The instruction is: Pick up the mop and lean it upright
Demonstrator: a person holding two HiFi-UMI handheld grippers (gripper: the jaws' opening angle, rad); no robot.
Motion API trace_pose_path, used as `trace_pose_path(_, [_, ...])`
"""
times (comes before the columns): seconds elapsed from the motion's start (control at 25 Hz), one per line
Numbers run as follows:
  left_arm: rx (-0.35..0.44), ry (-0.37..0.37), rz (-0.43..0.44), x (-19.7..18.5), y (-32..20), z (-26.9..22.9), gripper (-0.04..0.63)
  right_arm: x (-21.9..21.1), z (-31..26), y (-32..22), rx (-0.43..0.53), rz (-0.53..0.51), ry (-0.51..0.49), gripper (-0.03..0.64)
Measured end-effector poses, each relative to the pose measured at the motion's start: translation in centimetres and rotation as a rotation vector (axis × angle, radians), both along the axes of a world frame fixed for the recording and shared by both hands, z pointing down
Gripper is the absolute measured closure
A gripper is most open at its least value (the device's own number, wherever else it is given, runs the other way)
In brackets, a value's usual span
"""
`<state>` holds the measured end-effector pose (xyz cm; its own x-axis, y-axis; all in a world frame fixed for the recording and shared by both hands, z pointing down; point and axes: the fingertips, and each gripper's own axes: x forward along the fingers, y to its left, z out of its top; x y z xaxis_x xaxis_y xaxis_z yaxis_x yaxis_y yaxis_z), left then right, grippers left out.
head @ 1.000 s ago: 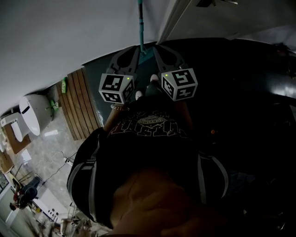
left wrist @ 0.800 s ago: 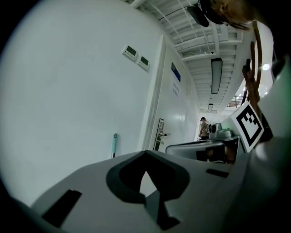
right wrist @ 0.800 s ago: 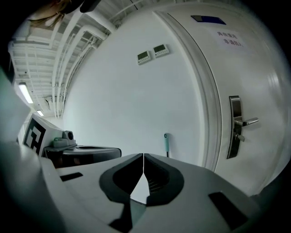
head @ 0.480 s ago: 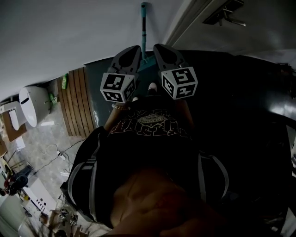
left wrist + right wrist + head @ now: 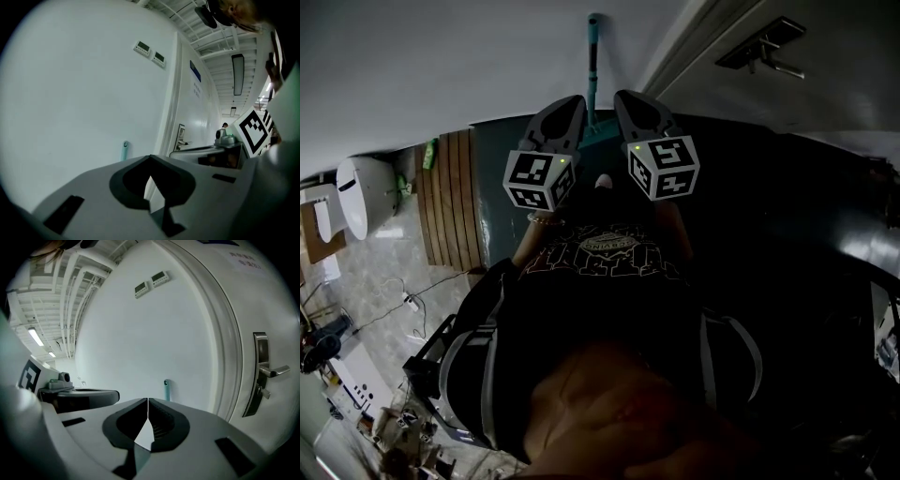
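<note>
The mop's teal handle (image 5: 593,66) stands upright against the white wall, just beyond the tips of both grippers. Its rounded top also shows in the left gripper view (image 5: 124,151) and in the right gripper view (image 5: 166,389). My left gripper (image 5: 570,105) and right gripper (image 5: 628,101) are held side by side in front of my chest, pointing at the wall. Both sets of jaws are shut with nothing between them (image 5: 150,158) (image 5: 148,403). Neither gripper touches the handle. The mop head is hidden behind the grippers.
A door with a metal lever handle (image 5: 271,372) is just right of the mop, its frame (image 5: 694,37) running along the wall. A slatted wooden board (image 5: 450,202) and a white fixture (image 5: 361,192) lie on the floor at left. Two wall panels (image 5: 152,283) hang above.
The view has tilted, so the mop handle's top end and the door lever now show. The handle stays against the wall, and both grippers keep their place and stay shut.
</note>
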<state>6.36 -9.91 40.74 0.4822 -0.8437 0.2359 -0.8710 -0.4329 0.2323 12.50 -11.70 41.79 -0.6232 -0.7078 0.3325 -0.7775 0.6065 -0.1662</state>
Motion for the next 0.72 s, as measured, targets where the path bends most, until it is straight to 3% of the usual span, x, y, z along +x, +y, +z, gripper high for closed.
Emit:
trace_pose_path(0.32, [0.013,0.003,-0.007,-1.5,-2.2,-0.5,0.557,-0.5,-0.2,-2.4,0.006,0.033,0.007,0.596])
trace_pose_path(0.72, [0.015,-0.010,0.090,-3.6,-7.4,-0.3,0.556,-2.4,0.9,-7.0,-0.010,0.132,0.022,0.595])
